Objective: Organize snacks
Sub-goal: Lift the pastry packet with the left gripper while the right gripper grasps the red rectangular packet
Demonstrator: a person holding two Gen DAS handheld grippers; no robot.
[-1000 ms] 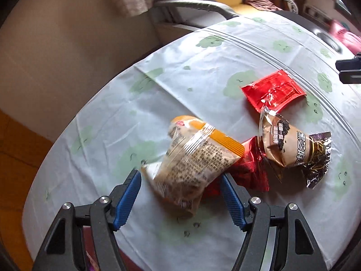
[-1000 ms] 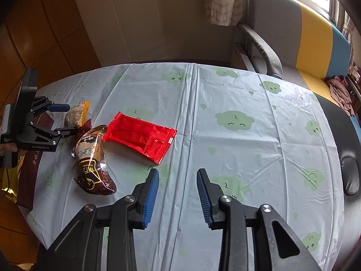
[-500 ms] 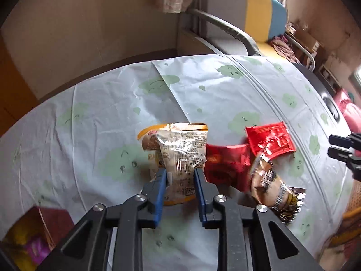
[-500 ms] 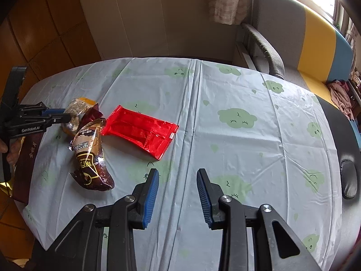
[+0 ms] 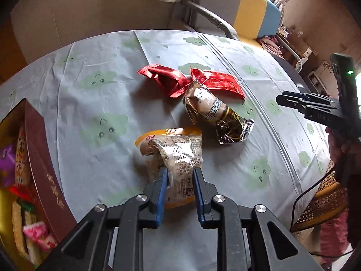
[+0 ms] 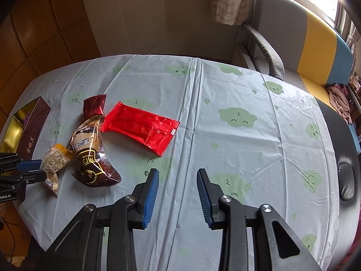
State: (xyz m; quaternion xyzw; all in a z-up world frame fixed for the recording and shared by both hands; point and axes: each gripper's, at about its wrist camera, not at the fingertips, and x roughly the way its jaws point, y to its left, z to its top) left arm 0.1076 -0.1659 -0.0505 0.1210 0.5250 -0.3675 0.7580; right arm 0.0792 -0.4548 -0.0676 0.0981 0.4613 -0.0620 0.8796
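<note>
Left tongs (image 5: 179,176) pinch the orange-edged snack packet (image 5: 173,149), its print unreadable; right tongs (image 6: 177,176) gape, holding nothing.

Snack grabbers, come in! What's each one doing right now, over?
Left gripper shut on orange-edged snack packet. Right gripper open, holds nothing. Snack box beside left gripper. Path looks free.

"Robot.AI" — left hand-held gripper (image 6: 33,169)

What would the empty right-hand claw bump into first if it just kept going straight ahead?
Probably only the tablecloth. The right gripper is open, and the snacks, including the red packet, lie off to its left. Beyond the table's far edge stands a sofa, though depth is hard to judge.
</note>
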